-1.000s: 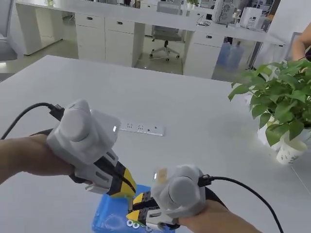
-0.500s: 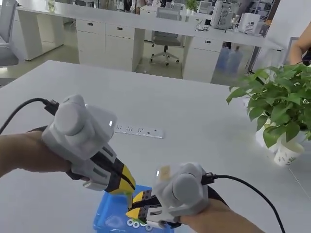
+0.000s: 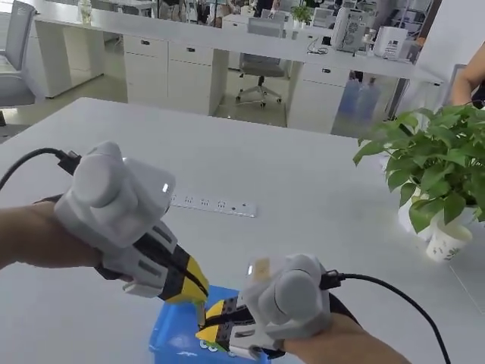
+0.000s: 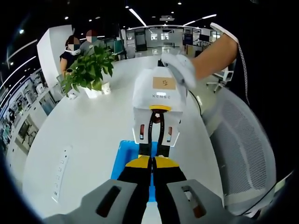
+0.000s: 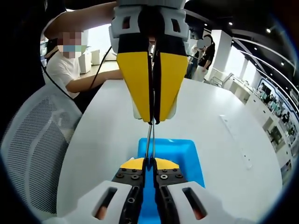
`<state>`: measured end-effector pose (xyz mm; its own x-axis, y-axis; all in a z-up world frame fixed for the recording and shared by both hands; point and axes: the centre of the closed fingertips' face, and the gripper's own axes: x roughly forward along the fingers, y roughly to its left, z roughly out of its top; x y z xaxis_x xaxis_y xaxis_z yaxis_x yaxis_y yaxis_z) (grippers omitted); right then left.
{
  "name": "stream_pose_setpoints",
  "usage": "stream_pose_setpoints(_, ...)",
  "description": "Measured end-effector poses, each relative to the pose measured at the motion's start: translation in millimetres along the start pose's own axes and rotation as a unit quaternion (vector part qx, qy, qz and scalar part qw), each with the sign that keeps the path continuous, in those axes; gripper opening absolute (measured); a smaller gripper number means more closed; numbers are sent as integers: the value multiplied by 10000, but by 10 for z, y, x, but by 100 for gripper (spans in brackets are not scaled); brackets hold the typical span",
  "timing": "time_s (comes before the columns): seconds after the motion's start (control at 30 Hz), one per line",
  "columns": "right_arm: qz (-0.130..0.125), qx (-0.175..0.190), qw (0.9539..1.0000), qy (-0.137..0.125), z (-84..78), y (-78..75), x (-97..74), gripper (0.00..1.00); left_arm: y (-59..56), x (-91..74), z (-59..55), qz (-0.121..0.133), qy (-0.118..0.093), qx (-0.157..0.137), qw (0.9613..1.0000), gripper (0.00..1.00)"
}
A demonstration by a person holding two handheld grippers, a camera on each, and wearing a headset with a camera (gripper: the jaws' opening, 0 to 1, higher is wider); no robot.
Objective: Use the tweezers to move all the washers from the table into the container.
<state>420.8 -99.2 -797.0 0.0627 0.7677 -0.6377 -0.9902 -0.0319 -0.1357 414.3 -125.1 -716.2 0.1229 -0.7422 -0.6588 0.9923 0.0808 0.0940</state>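
Where the white table [image 3: 318, 189] carries the blue container [image 5: 180, 154], both grippers meet tip to tip just above it. Left gripper [image 5: 152, 117]: jaws closed to a sliver, pinching one end of the tweezers [image 5: 149, 140]. Right gripper [image 5: 149, 164]: jaws likewise pressed together on the other end. Tweezers span the gap between them, over the container. Washers: too small to place.

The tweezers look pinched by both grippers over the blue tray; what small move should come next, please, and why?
Probably open the left gripper so the right gripper alone holds the tweezers. Both look shut on them above the tray, and a shared grip likely leaves the tips unable to pick anything.
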Motion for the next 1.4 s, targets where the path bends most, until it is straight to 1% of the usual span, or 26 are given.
stream_pose_setpoints(0.33, 48, 23, 9999, 95, -21, 142, -59, 6, -121, -18, 1, -26, -60, -20, 10000, 4)
stream_pose_setpoints(0.43, 60, 33, 9999, 127, -38, 180, -75, 6, -157, -15, -9, -39, -64, -26, 10000, 4)
stream_pose_setpoints(0.57, 117, 4, 9997, 231, -77, 265, -89, 6, -233, 0, -51, -103, -23, -42, 9999, 4)
stream_pose_setpoints(0.73, 204, -51, 9989, 413, -152, 379, -93, 6, -345, 32, -140, -184, 79, -53, 9998, 4)
stream_pose_setpoints(0.83, 281, -109, 9980, 551, -207, 461, -94, 5, -435, 58, -217, -264, 162, -81, 9995, 4)
stream_pose_setpoints(0.9, 302, -109, 9978, 577, -229, 493, -94, 5, -475, 71, -258, -277, 216, -61, 9994, 4)
stream_pose_setpoints(1.0, 335, -95, 9975, 609, -255, 542, -94, 5, -521, 88, -289, -306, 234, -60, 9992, 4)
stream_pose_setpoints(1.1, 361, -95, 9971, 663, -295, 592, -86, 5, -569, 117, -350, -325, 340, -4, 9989, 4)
stream_pose_setpoints(1.2, 390, -82, 9966, 725, -350, 649, -77, 5, -622, 162, -398, -339, 370, 11, 9987, 4)
stream_pose_setpoints(1.23, 404, -94, 9962, 759, -377, 675, -71, 5, -645, 184, -432, -356, 411, 16, 9985, 4)
stream_pose_setpoints(1.4, 464, -89, 9950, 883, -489, 777, -49, 5, -722, 279, -563, -414, 481, 12, 9980, 4)
